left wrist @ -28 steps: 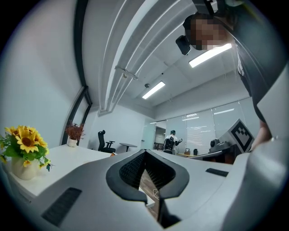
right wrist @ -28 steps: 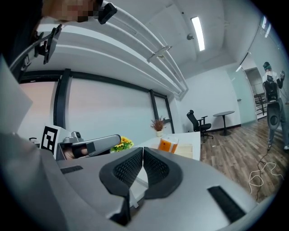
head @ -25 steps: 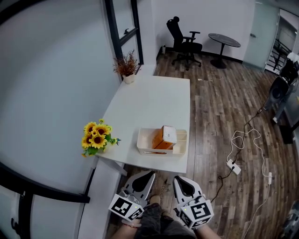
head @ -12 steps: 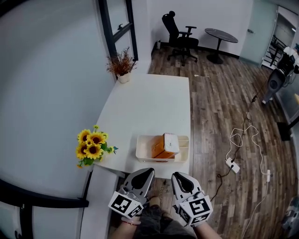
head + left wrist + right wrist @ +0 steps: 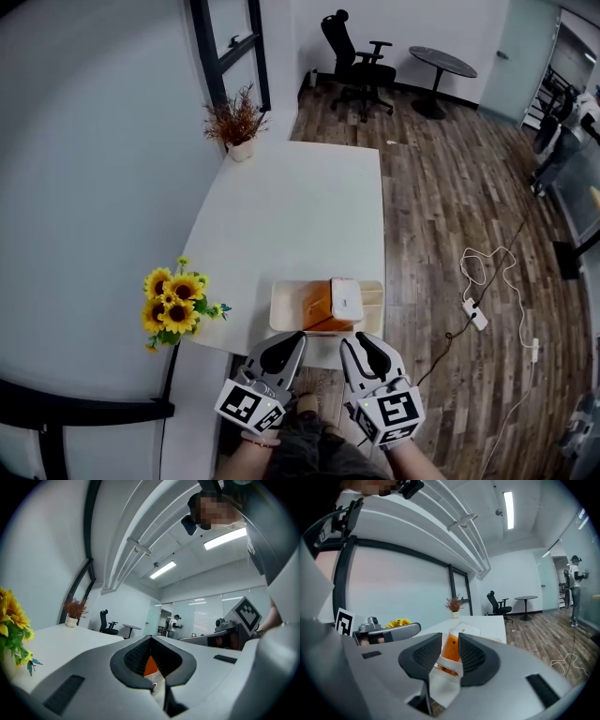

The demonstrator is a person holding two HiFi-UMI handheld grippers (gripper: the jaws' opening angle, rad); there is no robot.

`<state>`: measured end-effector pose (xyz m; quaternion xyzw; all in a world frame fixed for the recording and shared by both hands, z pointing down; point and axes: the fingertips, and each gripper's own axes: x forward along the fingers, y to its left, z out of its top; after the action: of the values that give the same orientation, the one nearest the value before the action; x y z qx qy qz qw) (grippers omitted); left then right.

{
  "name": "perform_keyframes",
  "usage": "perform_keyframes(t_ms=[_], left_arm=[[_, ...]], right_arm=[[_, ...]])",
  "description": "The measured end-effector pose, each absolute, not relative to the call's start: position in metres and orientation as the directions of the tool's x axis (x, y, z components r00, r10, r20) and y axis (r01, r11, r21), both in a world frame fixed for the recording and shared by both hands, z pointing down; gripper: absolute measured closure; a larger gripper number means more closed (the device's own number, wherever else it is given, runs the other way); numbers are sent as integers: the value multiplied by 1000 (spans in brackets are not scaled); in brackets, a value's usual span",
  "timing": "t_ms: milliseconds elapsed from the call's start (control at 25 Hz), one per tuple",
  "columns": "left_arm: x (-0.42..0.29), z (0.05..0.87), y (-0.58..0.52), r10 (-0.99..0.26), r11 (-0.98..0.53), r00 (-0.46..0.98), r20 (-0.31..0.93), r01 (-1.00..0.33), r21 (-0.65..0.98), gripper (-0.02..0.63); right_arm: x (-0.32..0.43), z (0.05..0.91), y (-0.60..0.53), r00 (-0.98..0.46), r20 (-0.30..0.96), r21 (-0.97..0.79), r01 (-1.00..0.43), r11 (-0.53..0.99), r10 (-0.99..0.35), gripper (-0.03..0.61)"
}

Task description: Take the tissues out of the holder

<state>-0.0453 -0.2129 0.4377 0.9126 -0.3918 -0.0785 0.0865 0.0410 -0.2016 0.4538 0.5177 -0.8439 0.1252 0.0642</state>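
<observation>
The left hand-held gripper (image 5: 291, 339) is closed and empty. The right hand-held gripper (image 5: 352, 343) has just been opening a crack, with nothing between its jaws. Just beyond both, at the near edge of the surface (image 5: 300, 216), the tissues (image 5: 333, 302) stand in the holder (image 5: 278, 314), untouched.

Bright, even office light, bent hard by wide lenses.
Ceiling strips (image 5: 164, 569) glowed white and flared a little; the white table (image 5: 300, 216) looked nearly washed out, with barely a shadow on it. Straight lines bowed toward the picture edges, the corners fell black, and whatever sat closest to the lenses blurred.
</observation>
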Motion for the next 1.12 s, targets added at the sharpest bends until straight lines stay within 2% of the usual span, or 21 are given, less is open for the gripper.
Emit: perform_keyframes(t_ms=[120, 240, 440, 1120], left_arm=[[-46, 442, -223, -733, -672, 676, -70, -706, 224, 606], [-48, 445, -233, -740, -665, 670, -70, -711, 227, 606], [-50, 450, -245, -745, -659, 663, -72, -717, 228, 606], [-51, 460, -255, -756, -648, 652, -63, -730, 219, 606]], right_arm=[[43, 459, -213, -444, 260, -149, -896, 419, -857, 450], [42, 464, -226, -442, 273, -157, -897, 414, -854, 367], [46, 477, -244, -415, 291, -162, -910, 383, -862, 286], [41, 499, -267, -411, 339, -285, -902, 324, -846, 222]])
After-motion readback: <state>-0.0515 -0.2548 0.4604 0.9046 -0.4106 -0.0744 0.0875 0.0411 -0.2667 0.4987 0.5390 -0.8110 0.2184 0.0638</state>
